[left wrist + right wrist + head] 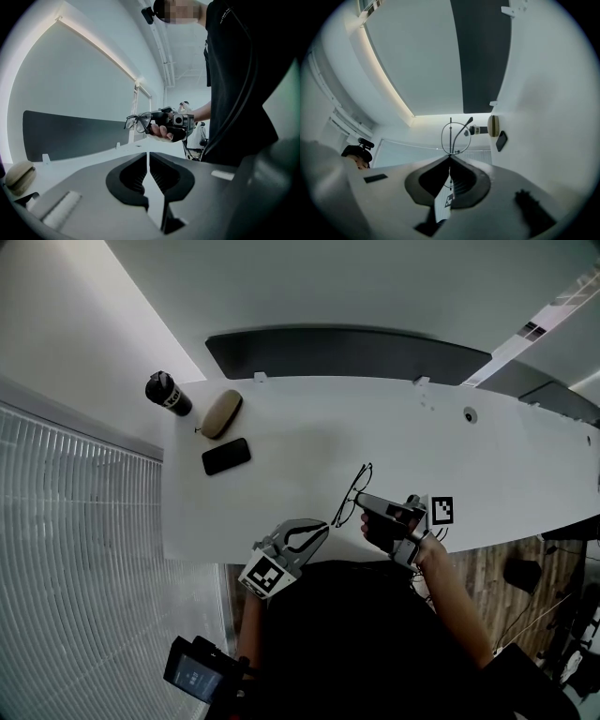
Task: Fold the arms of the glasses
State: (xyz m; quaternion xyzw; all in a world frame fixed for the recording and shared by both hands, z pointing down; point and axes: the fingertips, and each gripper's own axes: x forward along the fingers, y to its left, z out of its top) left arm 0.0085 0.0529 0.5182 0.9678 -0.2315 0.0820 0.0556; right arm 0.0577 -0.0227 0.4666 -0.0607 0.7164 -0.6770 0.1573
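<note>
Right gripper view — glasses [452, 136] pinched between tips of right gripper [450, 158].

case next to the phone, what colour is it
The case is tan; it shows best in the head view.

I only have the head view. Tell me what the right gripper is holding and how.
Observer: The right gripper is shut on the glasses, pinching the wire frame at its jaw tips.
Operator: Check the left one.
Observer: The left gripper has its jaws nearly together, nothing between them.
Operator: Say whether the glasses touch the table.
Observer: No; the left gripper view shows them held up above the table.
</note>
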